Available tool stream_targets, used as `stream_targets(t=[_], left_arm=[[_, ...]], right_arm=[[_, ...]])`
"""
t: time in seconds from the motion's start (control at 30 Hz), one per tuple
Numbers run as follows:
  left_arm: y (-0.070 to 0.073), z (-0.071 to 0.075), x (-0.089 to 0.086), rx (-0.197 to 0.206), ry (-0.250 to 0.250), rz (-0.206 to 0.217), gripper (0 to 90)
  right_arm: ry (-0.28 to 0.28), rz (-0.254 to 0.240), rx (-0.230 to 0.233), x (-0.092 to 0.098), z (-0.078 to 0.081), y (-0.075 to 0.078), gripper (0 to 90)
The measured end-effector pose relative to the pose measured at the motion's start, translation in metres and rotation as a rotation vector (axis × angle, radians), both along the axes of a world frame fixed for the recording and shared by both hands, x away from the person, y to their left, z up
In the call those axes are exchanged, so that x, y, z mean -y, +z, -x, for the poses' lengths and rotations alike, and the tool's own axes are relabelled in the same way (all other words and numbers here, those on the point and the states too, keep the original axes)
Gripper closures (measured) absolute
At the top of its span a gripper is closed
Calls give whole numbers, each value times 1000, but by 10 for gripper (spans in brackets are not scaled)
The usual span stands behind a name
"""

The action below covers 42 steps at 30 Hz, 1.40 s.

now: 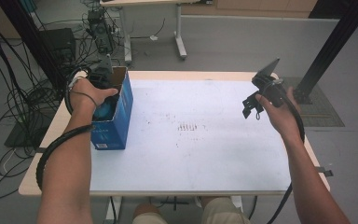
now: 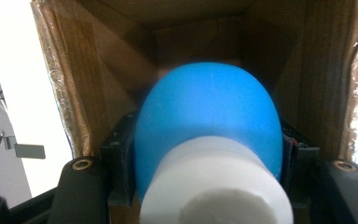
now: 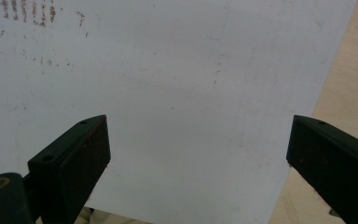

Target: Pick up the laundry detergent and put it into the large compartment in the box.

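White tabletop [image 1: 205, 140]: left claw [image 2: 207, 154] down inside blue box [image 1: 121, 112], clenched on blue bulb [image 2: 207, 107]; right claw [image 3: 198, 154] raised, jaws released.

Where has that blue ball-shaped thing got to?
The blue round object sits inside the open blue cardboard box at the table's left edge, clamped between the jaws of the left gripper.
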<state>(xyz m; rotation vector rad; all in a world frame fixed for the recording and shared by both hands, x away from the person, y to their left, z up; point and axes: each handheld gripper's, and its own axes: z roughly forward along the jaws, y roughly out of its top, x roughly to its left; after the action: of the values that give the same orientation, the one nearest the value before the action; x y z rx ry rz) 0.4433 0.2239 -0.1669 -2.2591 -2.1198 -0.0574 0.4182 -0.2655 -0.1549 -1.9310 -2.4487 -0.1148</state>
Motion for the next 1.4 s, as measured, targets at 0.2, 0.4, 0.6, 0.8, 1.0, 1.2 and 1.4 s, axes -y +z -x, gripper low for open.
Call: stream_targets(t=[0.2,0.4,0.6,0.8,1.0,1.2,1.4], left_arm=[[0,0,-2,0,2,4,374],[0,1,-1,5,3,4,374],[0,0,0,6,2,2,373],[0,1,1,6,2,-2,373],[0,1,2,9,3,-3,373],[0,2,2,12,4,-2,372],[0,2,2,13,8,-4,372]], right_arm=[[3,2,1,-1,0,0,58],[6,7,0,-2,0,-1,58],[6,6,2,-2,0,-1,58],[8,5,3,-2,0,-1,58],[9,6,5,-2,1,0,58],[8,5,9,-1,1,1,58],[10,4,8,-2,2,1,58]])
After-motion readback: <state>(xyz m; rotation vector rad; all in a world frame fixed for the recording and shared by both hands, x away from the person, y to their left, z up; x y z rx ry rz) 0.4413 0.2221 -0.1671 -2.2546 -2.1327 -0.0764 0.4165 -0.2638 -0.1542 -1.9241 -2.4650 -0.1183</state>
